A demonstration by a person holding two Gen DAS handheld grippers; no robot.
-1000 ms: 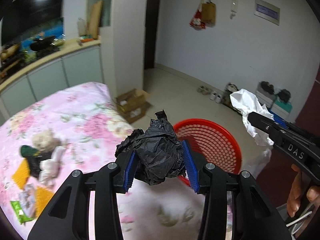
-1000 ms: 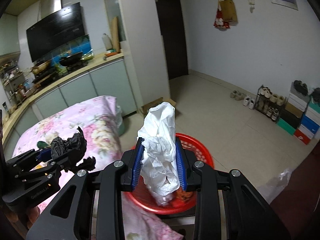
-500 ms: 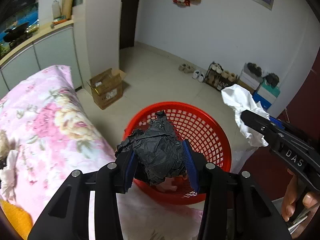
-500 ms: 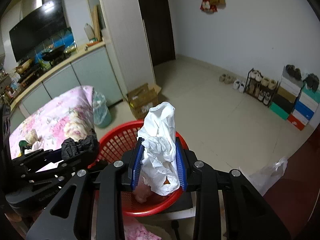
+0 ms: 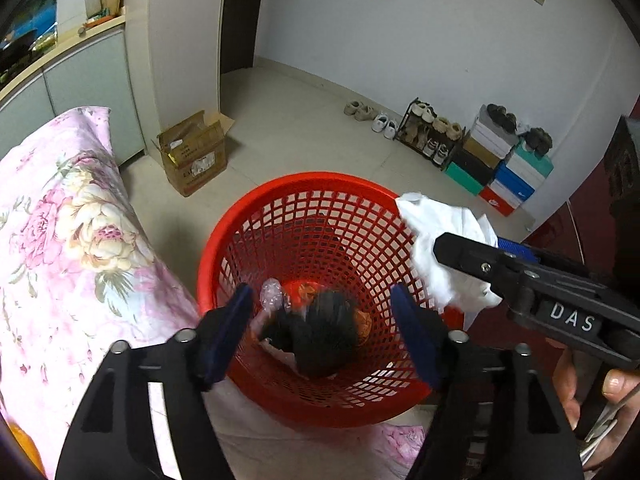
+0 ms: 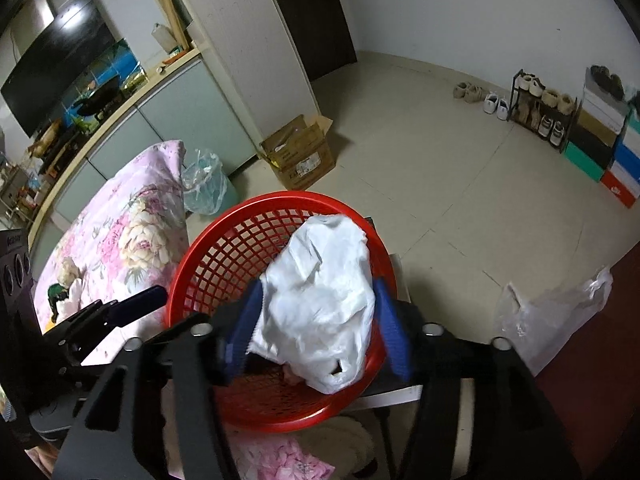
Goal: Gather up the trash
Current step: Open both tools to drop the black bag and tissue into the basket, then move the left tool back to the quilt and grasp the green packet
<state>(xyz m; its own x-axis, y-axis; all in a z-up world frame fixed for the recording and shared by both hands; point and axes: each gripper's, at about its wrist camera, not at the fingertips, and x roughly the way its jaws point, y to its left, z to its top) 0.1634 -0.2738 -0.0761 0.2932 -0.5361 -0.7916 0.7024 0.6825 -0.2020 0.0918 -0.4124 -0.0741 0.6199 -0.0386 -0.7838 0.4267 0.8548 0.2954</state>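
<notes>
A red mesh basket [image 5: 320, 188] stands beside the bed; it also shows in the right wrist view [image 6: 240, 216]. My left gripper [image 5: 324, 332] is open above it. The black crumpled bag [image 5: 320, 336] is below the gripper, inside the basket, blurred, among other scraps. My right gripper [image 6: 316, 332] has its jaws spread wide over the basket's right rim. The white plastic bag [image 6: 324, 292] sits between them, blurred, loose against the pads. In the left wrist view the white bag [image 5: 444, 240] hangs at the right gripper's tip.
A pink floral bed cover [image 5: 60, 240] lies left of the basket, with small items [image 6: 66, 292] on it. A cardboard box [image 5: 192, 156], a lined bin [image 6: 204, 188], shoe racks and boxes [image 5: 492, 156] and a clear plastic bag [image 6: 548, 316] are on the floor.
Both grippers moved over the basket and opened. The black bag dropped from the left gripper into the basket. The right jaws spread and the white bag is slipping down.
</notes>
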